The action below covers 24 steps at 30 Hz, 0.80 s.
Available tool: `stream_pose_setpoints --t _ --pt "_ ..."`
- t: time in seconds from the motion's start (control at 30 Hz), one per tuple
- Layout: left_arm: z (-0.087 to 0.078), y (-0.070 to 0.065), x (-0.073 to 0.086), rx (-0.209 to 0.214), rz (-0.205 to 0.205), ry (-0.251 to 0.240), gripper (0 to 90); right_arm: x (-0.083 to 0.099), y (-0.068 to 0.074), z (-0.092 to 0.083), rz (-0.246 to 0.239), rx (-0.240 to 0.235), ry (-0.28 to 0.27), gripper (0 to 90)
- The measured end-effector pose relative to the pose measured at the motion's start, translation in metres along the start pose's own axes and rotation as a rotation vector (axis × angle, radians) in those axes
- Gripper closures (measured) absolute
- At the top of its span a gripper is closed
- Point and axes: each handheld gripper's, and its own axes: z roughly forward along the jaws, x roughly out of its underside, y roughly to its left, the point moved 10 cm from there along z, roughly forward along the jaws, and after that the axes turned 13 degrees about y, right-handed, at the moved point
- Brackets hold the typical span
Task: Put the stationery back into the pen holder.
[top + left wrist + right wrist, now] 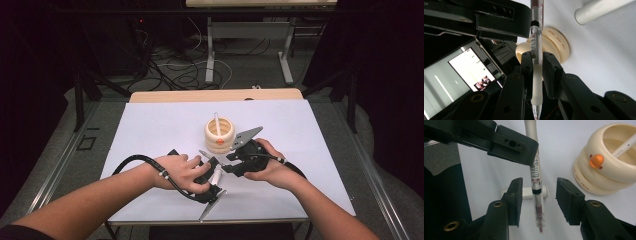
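I have the pen (536,62) clamped in my left hand-held gripper (536,75); its jaws press on the pale rubber grip, tight on both sides. In the left gripper view the pen's long axis runs straight up between the jaws, the writing tip down toward the camera and the clear barrel with its label reaching away toward the right hand-held gripper (537,200).

In the right gripper view the same pen (537,190) hangs down the middle of the gap, its back end with the red ink tube pointing toward the camera. The right jaws stand partly apart, one on each side of the barrel, and neither pad touches it.

From the high view, both hands meet just in front of the cup (219,134), low over the white surface (150,130). The pen (217,175) lies between the two hand-held grippers, running roughly from my left one (212,172) toward my right one (235,157). The cream cup, ringed, with an orange button, holds another pen (217,122) leaning against its rim. A white cap (527,193) lies on the surface behind the right jaws.
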Motion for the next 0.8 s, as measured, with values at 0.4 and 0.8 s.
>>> stream_pose_setpoints --t 0.4,0.8 --pt "0.000 -0.002 -0.004 -0.002 0.000 -0.012 80.1 0.000 0.004 0.008 -0.021 -0.007 0.048 64.5" --pt "-0.003 0.000 -0.007 -0.035 0.018 -0.009 80.1 0.001 0.009 0.017 -0.021 -0.007 0.114 76.4"
